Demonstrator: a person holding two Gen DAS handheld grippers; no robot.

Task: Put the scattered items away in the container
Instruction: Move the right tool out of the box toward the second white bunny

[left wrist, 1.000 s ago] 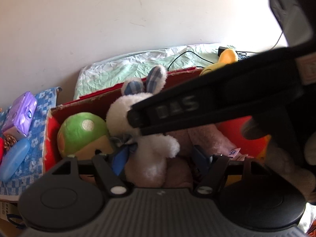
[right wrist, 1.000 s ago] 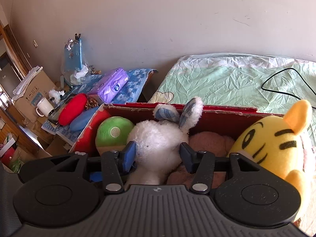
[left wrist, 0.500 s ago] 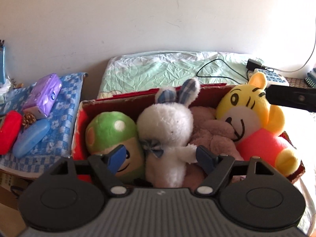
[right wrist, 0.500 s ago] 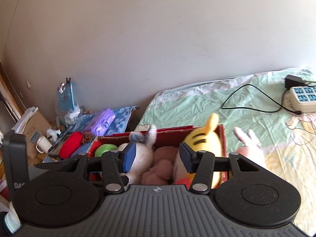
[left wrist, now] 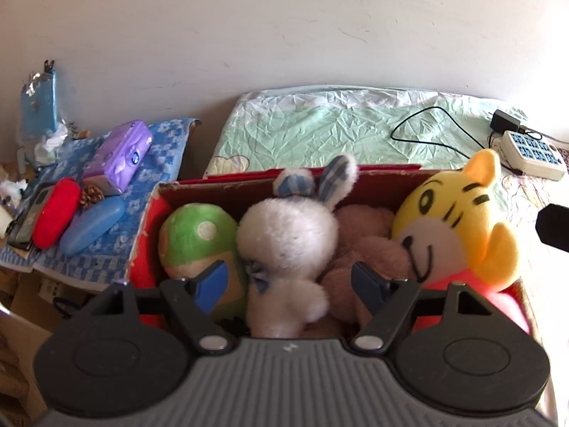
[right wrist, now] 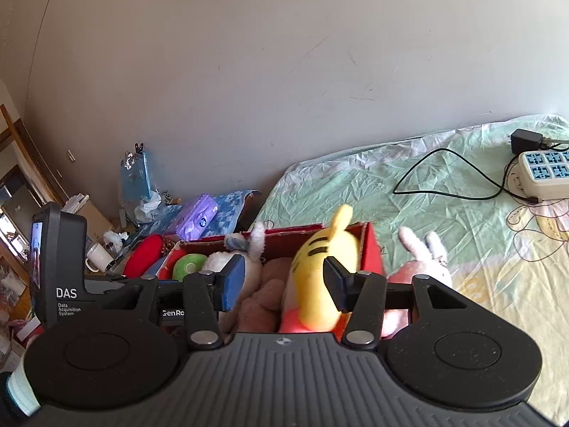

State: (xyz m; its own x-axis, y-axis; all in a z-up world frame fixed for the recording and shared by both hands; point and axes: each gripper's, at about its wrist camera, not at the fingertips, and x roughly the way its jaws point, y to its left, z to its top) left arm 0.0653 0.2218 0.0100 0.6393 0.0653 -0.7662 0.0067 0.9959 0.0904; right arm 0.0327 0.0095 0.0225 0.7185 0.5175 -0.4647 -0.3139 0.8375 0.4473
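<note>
A plain pale wall (left wrist: 284, 35) rises behind a bed (left wrist: 338, 131) with a crumpled green sheet.

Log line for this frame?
stage: tidying | red box: four plush toys inside | pink rabbit plush: outside on bed | left gripper: open | right gripper: open

The box (left wrist: 249, 185) is the landmark. Its near wall is hidden behind the left gripper (left wrist: 290, 281) body. Inside the box, the brown plush (left wrist: 362, 245) shows only in part, between the rabbit (left wrist: 288, 242) and the tiger (left wrist: 451, 227). To the right of the box, the pink plush (right wrist: 423, 252) is blurred, its lower body covered by the right gripper (right wrist: 284, 281). To the left of the box, the small clutter past the mug (right wrist: 97, 256) is too small to identify.
</note>
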